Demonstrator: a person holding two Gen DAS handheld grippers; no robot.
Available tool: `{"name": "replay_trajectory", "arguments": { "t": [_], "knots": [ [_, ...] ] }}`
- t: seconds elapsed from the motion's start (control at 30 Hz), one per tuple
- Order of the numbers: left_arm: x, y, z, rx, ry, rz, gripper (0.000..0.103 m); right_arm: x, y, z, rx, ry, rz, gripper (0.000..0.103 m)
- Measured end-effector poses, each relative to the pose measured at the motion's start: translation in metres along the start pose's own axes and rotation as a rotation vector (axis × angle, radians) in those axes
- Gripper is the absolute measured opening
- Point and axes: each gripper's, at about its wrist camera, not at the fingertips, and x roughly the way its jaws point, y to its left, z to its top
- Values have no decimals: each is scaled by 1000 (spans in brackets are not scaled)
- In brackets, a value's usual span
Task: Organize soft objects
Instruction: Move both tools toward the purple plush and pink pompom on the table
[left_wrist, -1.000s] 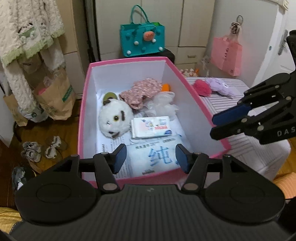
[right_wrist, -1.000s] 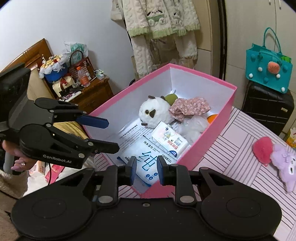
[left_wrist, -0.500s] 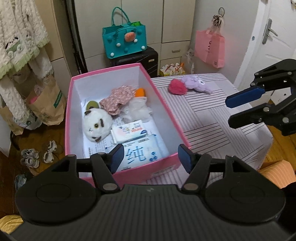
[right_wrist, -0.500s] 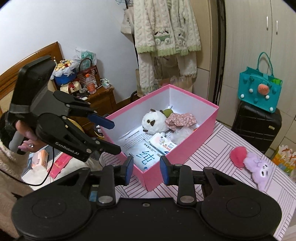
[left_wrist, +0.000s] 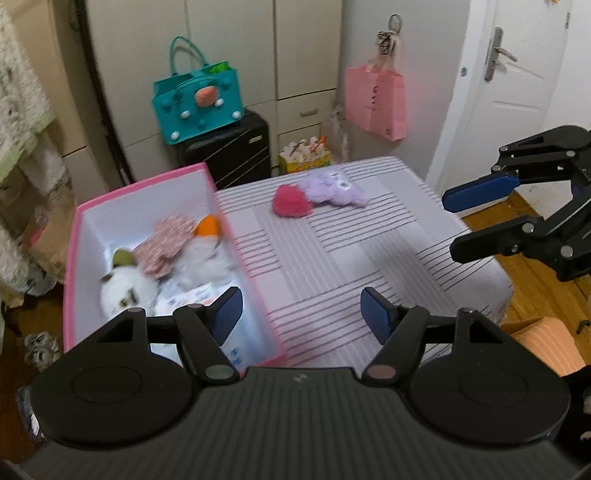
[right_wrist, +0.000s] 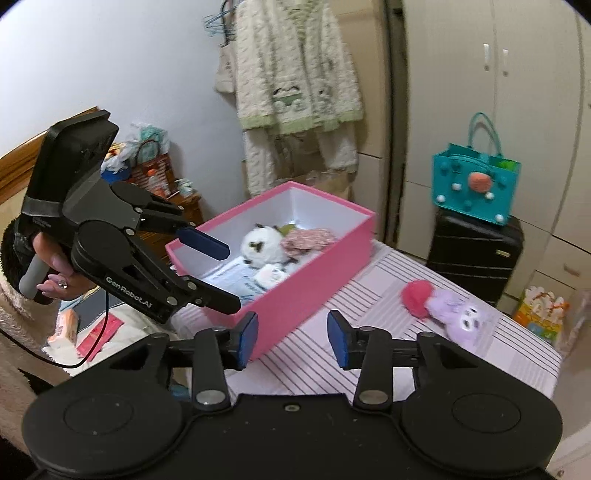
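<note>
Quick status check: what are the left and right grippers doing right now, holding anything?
Left gripper: jaws opening, nothing between them, holding nothing.
Right gripper: jaws opening, nothing between them, holding nothing.

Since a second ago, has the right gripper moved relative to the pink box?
Yes. The right gripper has pulled back from the pink box toward the striped table; its jaws are opening, with nothing between them.

Open striped tabletop (left_wrist: 332, 258) beside the box

The pink box (right_wrist: 295, 291) walls off the table's left edge; the pink puff (left_wrist: 291, 201) and the purple plush (left_wrist: 334, 190), touching, block the far edge; the middle and near edge lie bare.
</note>
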Motion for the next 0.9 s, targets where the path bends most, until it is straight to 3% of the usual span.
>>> {"name": "replay_trajectory", "arguments": {
  "t": [0.27,0.5,0.9],
  "knots": [
    [31,-22,24,-24,-65,-64,70,-14,-38,-19,5,-12,-90,58],
    [63,-34,38,-90,-97,-60,70,-5,-80,-35,49,-28,-88,64],
    [133,-60,56,-185,-152,-15,68,55,-155,-64,58,-52,-101,71]
  ]
}}
